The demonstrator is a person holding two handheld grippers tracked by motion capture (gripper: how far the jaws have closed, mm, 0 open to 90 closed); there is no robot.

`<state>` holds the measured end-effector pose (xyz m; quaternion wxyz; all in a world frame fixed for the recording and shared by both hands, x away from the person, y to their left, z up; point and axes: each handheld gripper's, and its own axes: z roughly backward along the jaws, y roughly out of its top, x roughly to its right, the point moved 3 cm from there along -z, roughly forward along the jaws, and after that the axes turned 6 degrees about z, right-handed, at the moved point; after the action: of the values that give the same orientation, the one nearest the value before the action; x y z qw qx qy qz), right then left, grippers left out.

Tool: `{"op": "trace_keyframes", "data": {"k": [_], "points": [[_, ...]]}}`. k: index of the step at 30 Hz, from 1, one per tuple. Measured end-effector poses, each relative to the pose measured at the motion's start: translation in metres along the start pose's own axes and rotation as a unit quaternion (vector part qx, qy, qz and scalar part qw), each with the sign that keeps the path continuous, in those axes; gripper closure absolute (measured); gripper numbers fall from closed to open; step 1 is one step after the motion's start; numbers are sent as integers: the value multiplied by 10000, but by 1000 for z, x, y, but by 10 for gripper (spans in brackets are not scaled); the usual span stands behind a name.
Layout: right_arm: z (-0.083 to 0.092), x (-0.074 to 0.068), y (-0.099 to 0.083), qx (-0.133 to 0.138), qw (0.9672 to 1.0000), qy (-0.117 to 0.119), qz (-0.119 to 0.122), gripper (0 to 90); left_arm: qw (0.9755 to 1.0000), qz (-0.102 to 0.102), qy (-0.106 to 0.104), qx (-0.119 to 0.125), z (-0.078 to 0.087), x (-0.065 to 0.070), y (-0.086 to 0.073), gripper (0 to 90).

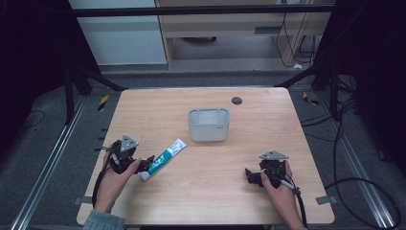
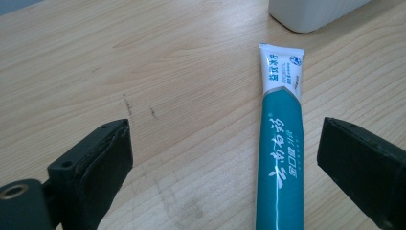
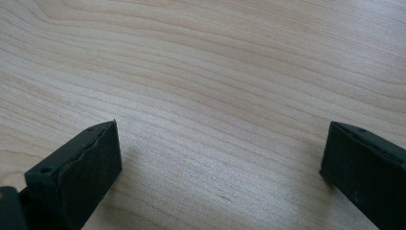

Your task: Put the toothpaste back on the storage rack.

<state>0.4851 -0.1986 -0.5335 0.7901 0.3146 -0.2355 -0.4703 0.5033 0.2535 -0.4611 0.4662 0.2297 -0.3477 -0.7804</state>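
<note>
My left tool [image 2: 225, 158] has matt black plastic jaws; the toothpaste tube [image 2: 281, 143] looks glossy, smooth plastic; the table [image 2: 143, 62] is pale, matt, grained wood, lightly scuffed.

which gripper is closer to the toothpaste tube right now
Left. The left gripper is at the toothpaste tube, jaws open with its lower part between them. The right gripper sits far off across the table, jaws open.

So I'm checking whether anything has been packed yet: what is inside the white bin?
From the high view the white bin looks empty, showing a pale floor. Its near wall hides the front strip of that floor. The toothpaste tube lies outside on the table.
</note>
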Motion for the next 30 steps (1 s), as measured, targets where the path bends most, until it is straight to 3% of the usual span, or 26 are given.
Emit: {"op": "trace_keyframes", "data": {"k": [11,18,25,30], "points": [[0,0,0,2,10000,-2,-2,3,9999,-94,-123,16,-3,6,0,26],[0,2,0,-8,10000,-27,-18,3,9999,-96,-66,-18,-6,11,2,45],[0,2,0,-10,10000,-27,-17,3,9988,-429,-92,-225,-14,22,6,43],[0,2,0,-13,10000,-23,-3,3,9961,-644,-189,-568,-26,32,12,44]]}}
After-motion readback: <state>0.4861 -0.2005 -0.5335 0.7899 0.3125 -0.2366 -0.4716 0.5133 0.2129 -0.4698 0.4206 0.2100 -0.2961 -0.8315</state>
